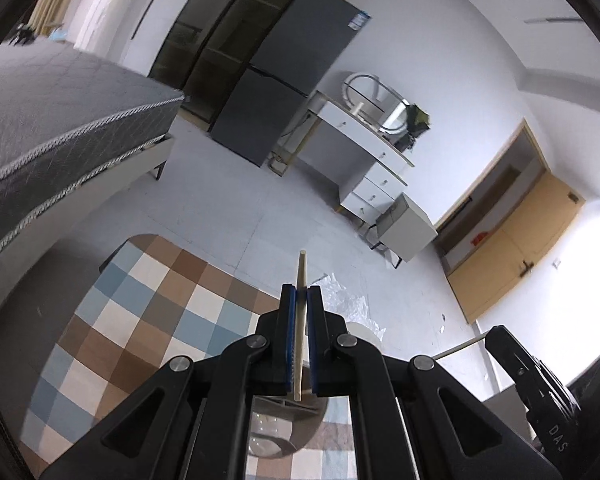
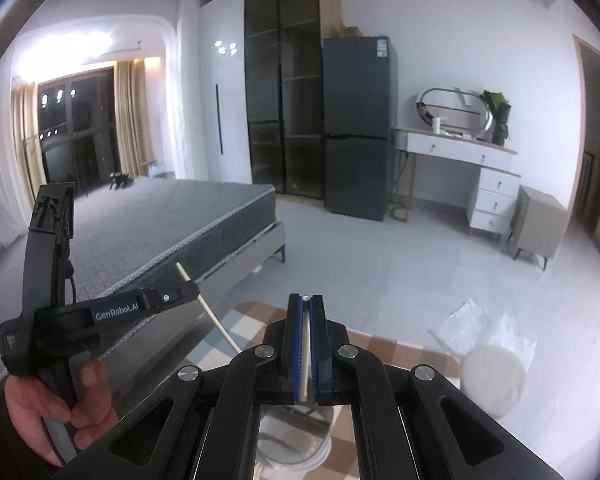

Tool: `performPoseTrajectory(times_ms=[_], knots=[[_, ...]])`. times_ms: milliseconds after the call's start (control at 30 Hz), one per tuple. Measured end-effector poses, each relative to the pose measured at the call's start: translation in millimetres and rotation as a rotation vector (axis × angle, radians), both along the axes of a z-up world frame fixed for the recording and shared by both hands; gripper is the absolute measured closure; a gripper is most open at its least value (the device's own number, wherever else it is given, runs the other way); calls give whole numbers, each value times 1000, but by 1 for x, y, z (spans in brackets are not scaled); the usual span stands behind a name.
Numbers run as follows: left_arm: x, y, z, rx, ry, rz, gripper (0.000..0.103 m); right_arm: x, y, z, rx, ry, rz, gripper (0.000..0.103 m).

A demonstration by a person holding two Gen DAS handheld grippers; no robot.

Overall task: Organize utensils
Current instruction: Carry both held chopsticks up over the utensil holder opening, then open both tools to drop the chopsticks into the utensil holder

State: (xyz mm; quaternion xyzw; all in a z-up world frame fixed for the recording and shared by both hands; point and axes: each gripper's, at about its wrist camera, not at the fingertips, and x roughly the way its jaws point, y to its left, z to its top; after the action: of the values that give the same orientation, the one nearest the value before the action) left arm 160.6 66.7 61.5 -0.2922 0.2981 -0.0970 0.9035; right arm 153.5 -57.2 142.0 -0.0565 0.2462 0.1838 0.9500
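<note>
Two wrist fisheyes, close behind their fingers, angled downward (shared: fridge, checkered table).

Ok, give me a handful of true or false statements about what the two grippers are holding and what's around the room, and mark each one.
1. The left gripper is shut on a wooden chopstick. True.
2. The right gripper stands wide open and empty. False: it is shut on a pale chopstick.
3. The table carries a checked cloth. True.
4. The fridge is white. False: it is dark grey.
5. A mirror stands on the dressing table. True.
</note>
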Motion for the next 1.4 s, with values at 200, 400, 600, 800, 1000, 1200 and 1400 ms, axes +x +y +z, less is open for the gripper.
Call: performPoseTrajectory(times_ms=[200, 400, 600, 800, 1000, 1200, 1400], knots=[[16, 0, -18, -2, 38, 7, 102, 25, 9, -20, -38, 58, 26, 100], [21, -4, -26, 17, 53, -12, 102, 40, 13, -43, -79, 120, 38, 100], [24, -9, -31, 41, 80, -44, 102, 56, 16, -60, -99, 181, 44, 100], [28, -17, -36, 48, 104, -104, 102, 67, 16, -77, -96, 231, 39, 100], [35, -28, -44, 66, 145, -197, 102, 78, 17, -92, -91, 269, 33, 100], [42, -27, -57, 58, 214, -242, 102, 86, 7, -105, -42, 299, 10, 97], [39, -20, -51, 37, 221, -216, 64, 80, -13, -108, 55, 305, -41, 74]])
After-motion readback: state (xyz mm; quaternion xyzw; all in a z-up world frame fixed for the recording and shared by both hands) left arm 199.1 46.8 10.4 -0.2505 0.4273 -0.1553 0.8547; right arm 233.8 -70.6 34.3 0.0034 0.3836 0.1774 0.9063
